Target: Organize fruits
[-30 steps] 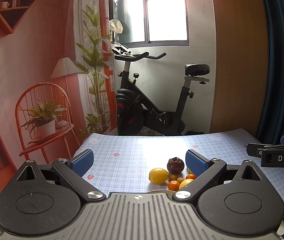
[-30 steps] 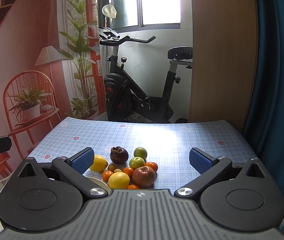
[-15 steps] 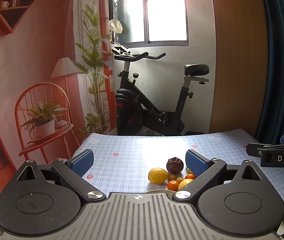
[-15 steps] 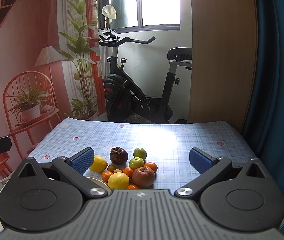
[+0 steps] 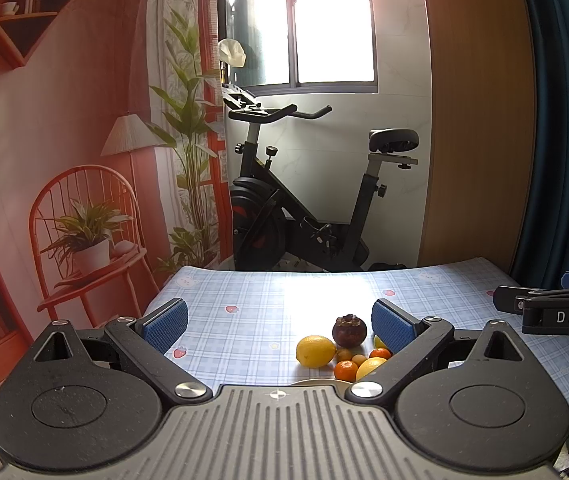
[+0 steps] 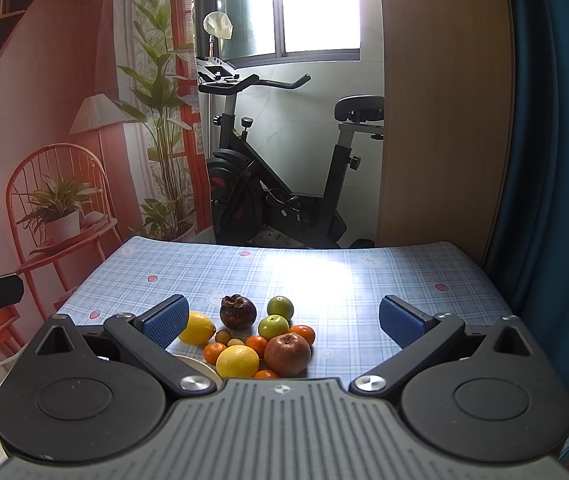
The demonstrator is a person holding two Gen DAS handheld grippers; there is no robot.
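A cluster of fruit lies on the blue checked tablecloth (image 6: 364,280): a lemon (image 6: 197,327), a dark mangosteen (image 6: 238,312), two green apples (image 6: 273,326), a red apple (image 6: 287,353), a yellow orange (image 6: 237,361) and several small tangerines (image 6: 215,353). A pale plate (image 6: 196,363) peeks out at the near left. My right gripper (image 6: 282,320) is open and empty, above and behind the fruit. My left gripper (image 5: 278,322) is open and empty; the lemon (image 5: 315,351) and mangosteen (image 5: 349,330) lie near its right finger.
An exercise bike (image 6: 280,176) stands beyond the table's far edge. A wooden panel (image 6: 444,120) and a blue curtain (image 6: 556,160) are on the right. The right gripper's body shows at the right edge of the left wrist view (image 5: 556,312).
Both views have shifted very slightly; the fruit sits a little lower in the frames. Both grippers stay open and empty.
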